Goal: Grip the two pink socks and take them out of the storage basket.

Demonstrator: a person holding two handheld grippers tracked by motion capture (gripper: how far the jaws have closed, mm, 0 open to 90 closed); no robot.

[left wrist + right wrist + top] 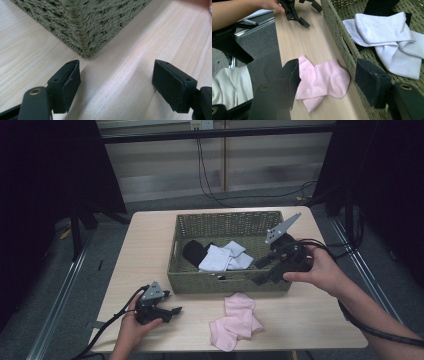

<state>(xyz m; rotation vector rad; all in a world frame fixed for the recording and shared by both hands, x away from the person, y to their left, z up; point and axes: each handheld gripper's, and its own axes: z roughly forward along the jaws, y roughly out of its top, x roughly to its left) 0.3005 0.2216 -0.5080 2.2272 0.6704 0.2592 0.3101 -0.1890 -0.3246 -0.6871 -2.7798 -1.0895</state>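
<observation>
Your left tongs (170, 313) rest low near the tabletop's (150, 250) front left corner, jaws spread apart with nothing between them; in the left gripper view they point at the near left corner of the basket (85, 25), with bare wood between the pads. Your right tongs (261, 272) hang above the basket's (225, 282) front right corner, tipped down toward the front edge, jaws also apart and empty. In the right gripper view the pink socks (322, 80) show between those jaws, lying flat on the tabletop (307, 42) just beside the basket's front wall (337, 37). From the high view, the pink socks (236, 321) sit near the front edge of the tabletop, a little right of the middle, overlapping one another. The woven basket stands at the middle of the tabletop toward the back edge. Inside it lie white socks (224, 257), piled loosely, with a black sock (194, 251) at their left, partly under them. In the right gripper view the white socks (387, 37) overlap a black sock (379, 7).
</observation>
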